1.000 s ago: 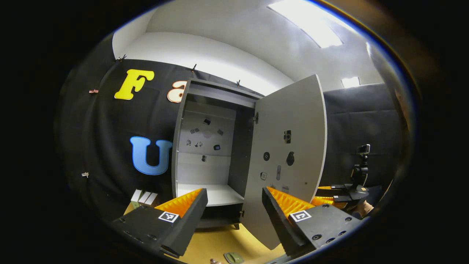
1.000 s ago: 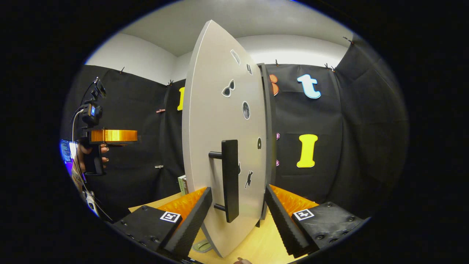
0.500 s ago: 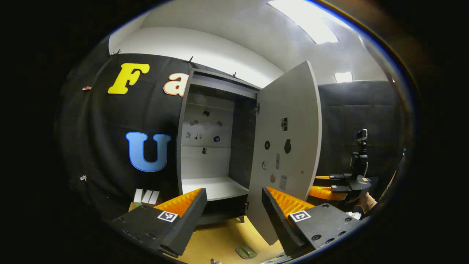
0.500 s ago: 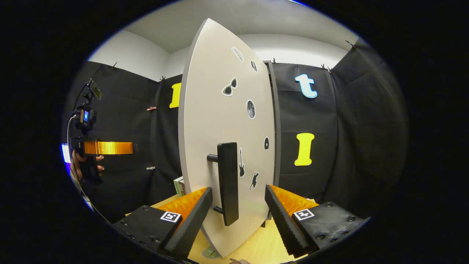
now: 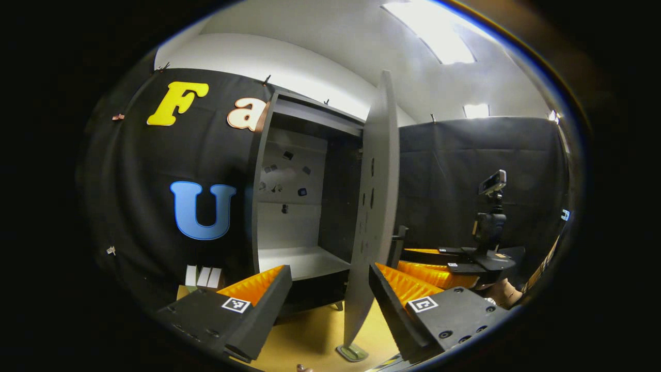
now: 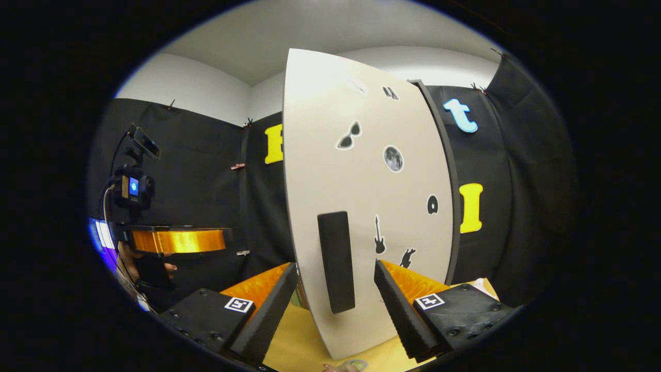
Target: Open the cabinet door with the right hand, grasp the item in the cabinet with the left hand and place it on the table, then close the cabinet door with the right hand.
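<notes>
The grey cabinet (image 5: 268, 170) stands open, its white shelf (image 5: 302, 261) bare. Its door (image 5: 379, 196) shows nearly edge-on in the left gripper view; in the right gripper view the door (image 6: 361, 129) turns its stickered front face to me. A small flat greenish item (image 5: 352, 353) lies on the yellow table (image 5: 310, 336) below the door's corner. My left gripper (image 5: 329, 271) is open in the air before the cabinet. My right gripper (image 6: 335, 266) is open, with the black door handle (image 6: 336, 261) standing between its fingers, untouched on either side.
A few small white boxes (image 5: 204, 276) stand at the table's back left by the booth wall. In the right gripper view the left gripper (image 6: 217, 240) and the hand holding it (image 6: 129, 258) are off to the left. Beyond the door the right gripper (image 5: 428, 263) is seen.
The door has swung part of the way towards the cabinet, from face-on to nearly edge-on in the left gripper view. The right gripper has moved with the handle. Both grippers stay open.
</notes>
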